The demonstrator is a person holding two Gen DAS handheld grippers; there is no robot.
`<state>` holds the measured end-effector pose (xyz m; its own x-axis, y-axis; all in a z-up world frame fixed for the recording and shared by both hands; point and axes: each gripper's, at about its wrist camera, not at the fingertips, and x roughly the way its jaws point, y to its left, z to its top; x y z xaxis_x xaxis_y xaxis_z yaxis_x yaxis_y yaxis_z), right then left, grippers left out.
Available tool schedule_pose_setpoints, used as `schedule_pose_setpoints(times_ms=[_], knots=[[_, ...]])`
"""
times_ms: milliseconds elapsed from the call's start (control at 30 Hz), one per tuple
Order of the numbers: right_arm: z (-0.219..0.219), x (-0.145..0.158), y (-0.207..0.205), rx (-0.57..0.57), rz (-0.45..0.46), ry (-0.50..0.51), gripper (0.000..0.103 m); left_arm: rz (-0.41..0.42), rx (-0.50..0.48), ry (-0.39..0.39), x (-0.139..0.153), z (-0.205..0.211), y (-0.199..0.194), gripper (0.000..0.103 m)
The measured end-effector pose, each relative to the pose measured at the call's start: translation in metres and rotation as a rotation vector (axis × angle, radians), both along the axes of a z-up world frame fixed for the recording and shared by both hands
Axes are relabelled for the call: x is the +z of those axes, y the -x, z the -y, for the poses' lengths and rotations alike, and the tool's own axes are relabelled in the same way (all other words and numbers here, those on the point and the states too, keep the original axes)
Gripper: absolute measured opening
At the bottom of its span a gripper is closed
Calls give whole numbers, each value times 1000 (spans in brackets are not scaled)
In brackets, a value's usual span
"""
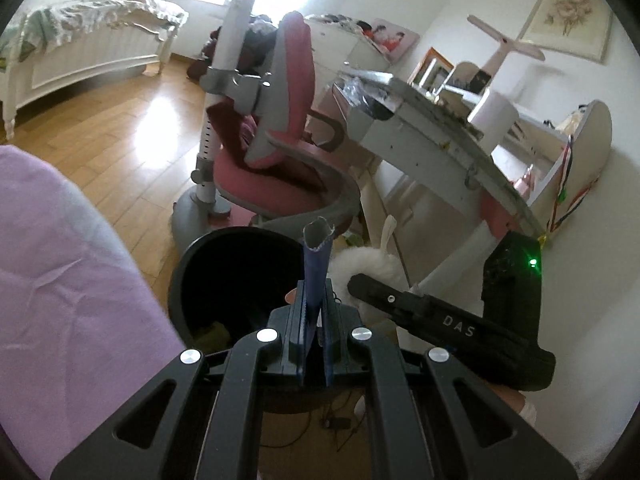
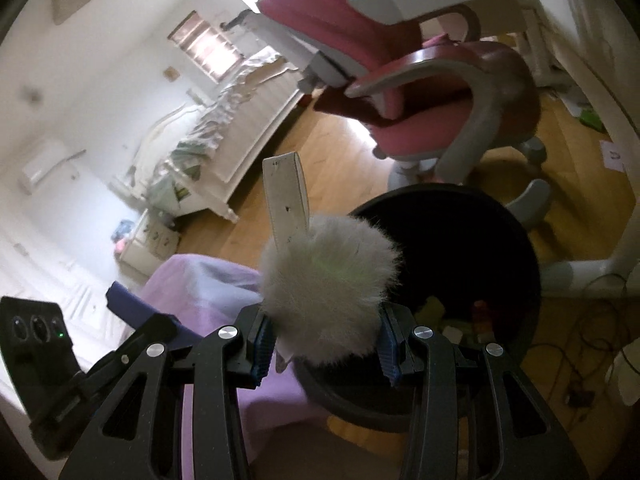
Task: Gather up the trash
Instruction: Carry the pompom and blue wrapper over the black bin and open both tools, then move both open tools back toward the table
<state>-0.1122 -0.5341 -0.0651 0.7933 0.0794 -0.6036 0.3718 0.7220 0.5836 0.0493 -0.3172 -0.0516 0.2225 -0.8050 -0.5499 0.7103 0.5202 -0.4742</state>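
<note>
My left gripper (image 1: 315,308) is shut on a flat dark-blue wrapper (image 1: 317,256) with a torn top, which stands upright just over the near rim of a round black trash bin (image 1: 224,280). In the right wrist view my right gripper (image 2: 326,346) is shut on a white fluffy toy (image 2: 328,280) with a long white ear (image 2: 288,200), held at the left rim of the bin (image 2: 508,240). Some scraps lie at the bottom of the bin. The fluffy toy (image 1: 368,264) also shows in the left wrist view, to the right of the wrapper.
A pink and grey chair (image 1: 280,152) stands just behind the bin, beside a white desk (image 1: 420,136). Purple cloth (image 1: 68,288) lies close on the left. A white bed (image 1: 80,52) stands across the wooden floor. Cables (image 2: 580,360) trail beside the bin.
</note>
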Motion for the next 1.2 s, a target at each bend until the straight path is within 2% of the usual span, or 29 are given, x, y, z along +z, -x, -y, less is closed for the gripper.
schedule_pose_setpoints(times_ms=[67, 133, 167, 200, 233, 267, 333, 400, 533, 700, 900, 1033, 1133, 1200], knots=[[6, -2, 3, -20, -2, -8, 43, 1, -15, -11, -1, 9, -1, 7], [10, 0, 5, -40, -9, -9, 48, 2, -19, -42, -2, 20, -4, 10], [12, 1, 4, -49, -14, -10, 52, 0, -18, -57, -3, 25, -6, 11], [16, 1, 5, -62, -15, -15, 62, -4, -16, -78, -3, 30, -7, 13], [18, 3, 6, -74, -11, -14, 67, -5, -14, -96, -4, 34, -9, 28], [20, 4, 9, -90, -7, -6, 79, -1, 0, -113, -3, 36, -10, 61], [21, 9, 12, -108, 2, 25, 82, 38, 50, -92, 2, 29, -6, 92], [21, 11, 12, -99, 2, 40, 82, 58, 51, -66, 7, 24, -3, 92], [13, 11, 10, -81, 0, 28, 82, 48, 81, -67, 10, 10, -3, 92], [-15, 17, -4, -2, 0, 40, 82, 23, 174, -38, 15, -27, -8, 92], [-66, 28, -29, 131, 5, 69, 82, 20, 335, -20, 21, -98, -14, 92], [-113, 38, -50, 247, 9, 95, 82, 36, 468, -25, 27, -161, -18, 92], [-157, 47, -70, 355, 16, 107, 82, 77, 569, -48, 34, -209, -21, 94], [-187, 55, -84, 430, 20, 112, 82, 135, 672, -98, 39, -251, -22, 97]])
